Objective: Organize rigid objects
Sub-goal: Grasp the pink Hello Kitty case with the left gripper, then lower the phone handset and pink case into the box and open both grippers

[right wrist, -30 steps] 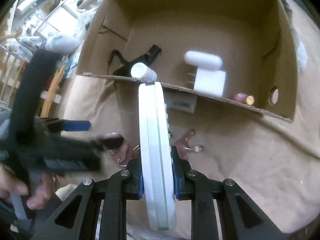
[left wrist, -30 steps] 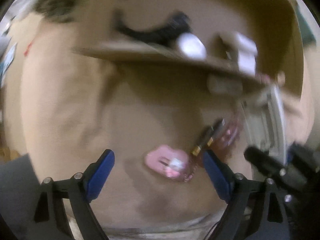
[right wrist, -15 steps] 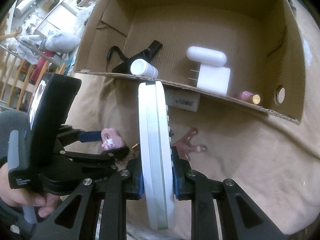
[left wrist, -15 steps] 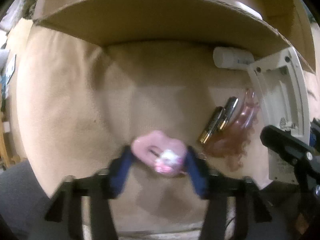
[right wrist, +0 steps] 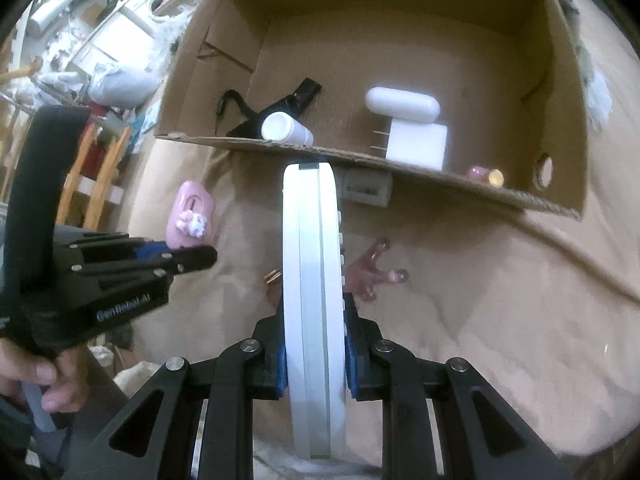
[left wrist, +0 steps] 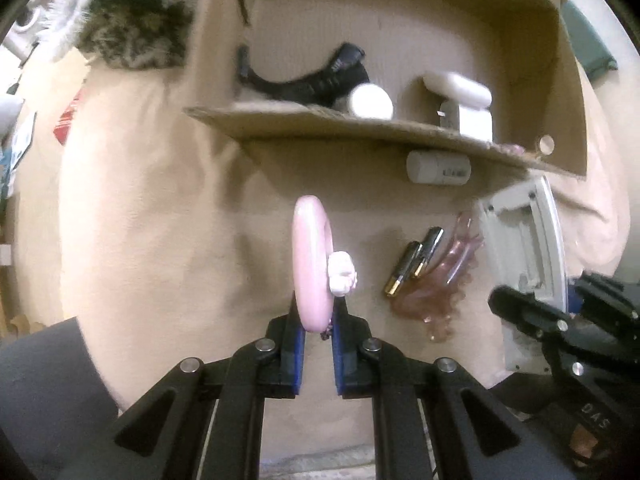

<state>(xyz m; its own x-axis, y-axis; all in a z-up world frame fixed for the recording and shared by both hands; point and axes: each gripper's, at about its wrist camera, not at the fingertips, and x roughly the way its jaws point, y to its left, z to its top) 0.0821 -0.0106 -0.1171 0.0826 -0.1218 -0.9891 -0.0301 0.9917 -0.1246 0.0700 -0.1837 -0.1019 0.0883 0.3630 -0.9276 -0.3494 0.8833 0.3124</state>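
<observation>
Left tool [left wrist: 318,330] — wide a second ago — now clamps the pink case [left wrist: 312,264], lifted off the cloth [left wrist: 160,240].

Beige cloth [right wrist: 500,300] underfoot; cluttered white appliances [right wrist: 132,12], wooden rails [right wrist: 96,168], fur throw [left wrist: 132,36] behind.

We see a pink case [left wrist: 312,264], white remote [right wrist: 312,300], brown cardboard box [right wrist: 400,32], gold-black batteries [left wrist: 412,268], beige cloth [right wrist: 500,300].
</observation>
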